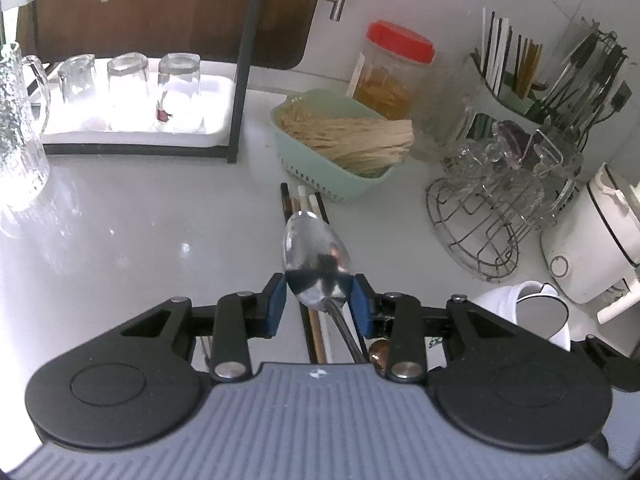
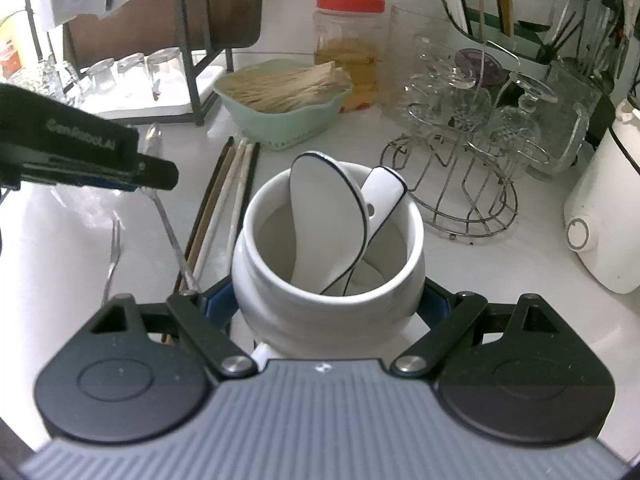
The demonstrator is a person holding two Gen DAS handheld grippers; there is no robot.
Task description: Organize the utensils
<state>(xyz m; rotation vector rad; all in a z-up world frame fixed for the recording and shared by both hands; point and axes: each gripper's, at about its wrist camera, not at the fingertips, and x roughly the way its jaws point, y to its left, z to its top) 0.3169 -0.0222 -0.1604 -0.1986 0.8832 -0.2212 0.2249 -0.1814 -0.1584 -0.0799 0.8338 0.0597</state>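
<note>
Left wrist view: the left gripper (image 1: 318, 300) pinches a steel spoon (image 1: 316, 254) by its bowl, handle trailing back underneath. Right of it, the right gripper (image 2: 328, 304) clamps the white crock (image 2: 328, 280), which holds 2 ceramic spoons (image 2: 332, 212). I'd tip the handle down into the crock's open half before releasing. Left of the crock lie chopsticks (image 2: 224, 200) (the wire rack (image 2: 460, 200) stands right).

surface: white countertop (image 1: 120, 220) | centre: chopsticks (image 1: 306, 200) lying flat | far: green basket (image 1: 320, 168), red-lidded jar (image 1: 394, 68) | right: wire rack (image 1: 480, 232) | far left: white tray (image 1: 132, 136)
</note>
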